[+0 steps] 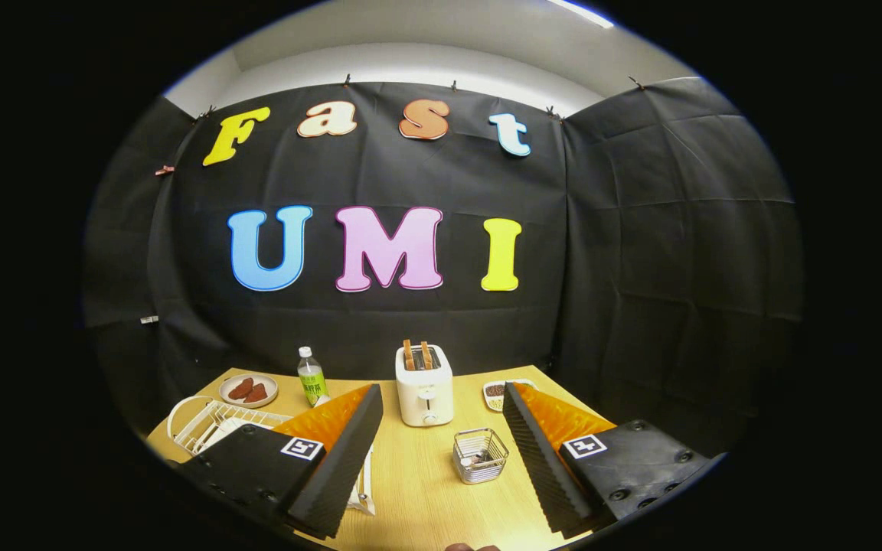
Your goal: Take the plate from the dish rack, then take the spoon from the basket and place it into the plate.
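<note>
A: Hand-held gripper (441,459) state?
B: Fingers spread wide, nothing between them – held above the wooden bench (426,490).
A: Landmark?
B: The white toaster (425,394), two slices of toast sticking up, at the back of the bench between the fingers.
A: Basket?
B: Small wire basket (480,454) sits just in front of the toaster, slightly right, close to the right finger. Something small lies inside – can't tell if it's the spoon.
A: Dish rack?
B: White dish rack (215,425) well left of the toaster, partly behind the left finger. A white plate (181,417) stands at its left end.
A: Other stuff?
B: A bottle (310,375) just left of the toaster, a dish with brown pieces (248,390) further left, a small tray (496,394) just right of the toaster.
</note>
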A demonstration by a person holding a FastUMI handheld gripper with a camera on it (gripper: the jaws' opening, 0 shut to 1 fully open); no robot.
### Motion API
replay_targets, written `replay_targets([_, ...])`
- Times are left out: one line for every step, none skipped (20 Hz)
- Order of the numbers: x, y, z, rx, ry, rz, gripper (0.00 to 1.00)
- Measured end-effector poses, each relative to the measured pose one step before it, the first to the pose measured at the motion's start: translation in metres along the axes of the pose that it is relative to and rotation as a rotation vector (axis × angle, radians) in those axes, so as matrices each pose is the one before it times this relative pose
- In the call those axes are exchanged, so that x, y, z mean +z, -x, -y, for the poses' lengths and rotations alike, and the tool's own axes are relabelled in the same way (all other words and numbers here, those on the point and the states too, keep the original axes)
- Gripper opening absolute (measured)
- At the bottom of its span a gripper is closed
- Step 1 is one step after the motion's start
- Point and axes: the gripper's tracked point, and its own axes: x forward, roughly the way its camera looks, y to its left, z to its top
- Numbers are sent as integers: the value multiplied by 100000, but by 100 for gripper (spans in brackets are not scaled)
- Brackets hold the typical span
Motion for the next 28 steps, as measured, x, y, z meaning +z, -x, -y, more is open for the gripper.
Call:
replay_targets([-136, -172, 8, -68, 130, -614, 97])
replay_targets([-246, -305, 198, -1127, 1026, -1231, 98])
replay_targets([-346, -335, 267, -1118, 1086, -1510, 97])
replay_targets([3, -403, -389, 841, 133, -819, 97])
replay_targets([-80, -366, -387, 1082, -210, -1205, 98])
replay_targets([-151, -481, -202, 895, -339, -1660, 98])
replay_targets([46, -557, -304, 751, -416, -1427, 98])
replay_targets([-39, -618, -341, 868, -648, -1948, 98])
replay_targets([-228, -571, -469, 1133, -743, -2685, 98])
replay_targets([-113, -743, -624, 1485, -989, -3218, 98])
replay_targets([171, -743, -740, 2145, -694, -1747, 98])
replay_targets([119, -752, -504, 1281, -447, -2237, 98])
replay_targets([68, -880, -418, 991, -788, -2512, 98])
replay_targets([-31, -779, -675, 1511, -1225, -2713, 98])
replay_targets([-141, -632, -698, 1187, -1189, -2922, 98])
replay_targets([-240, -733, -566, 1061, -897, -2816, 99])
replay_targets([-232, -624, -674, 1042, -456, -2734, 99])
replay_targets([-298, -666, -673, 726, -12, -2285, 99])
replay_targets([-346, -560, -626, 487, 342, -2314, 99])
replay_targets([-422, -627, -706, 645, 376, -2406, 99])
replay_targets([-437, -513, -902, 1092, 191, -2371, 99])
replay_targets([-602, -513, -1033, 1460, 227, -2152, 99])
replay_targets([-502, -497, -900, 1110, 394, -2179, 99])
replay_targets([-515, -697, -654, 629, 750, -2290, 99])
replay_targets([-675, -648, -639, 421, 745, -2819, 99])
replay_targets([-690, -838, -435, 6, 362, -3377, 99])
replay_targets([-501, -864, -320, -483, 287, -2802, 99])
replay_targets([-684, -574, -425, -270, 207, -2689, 99])
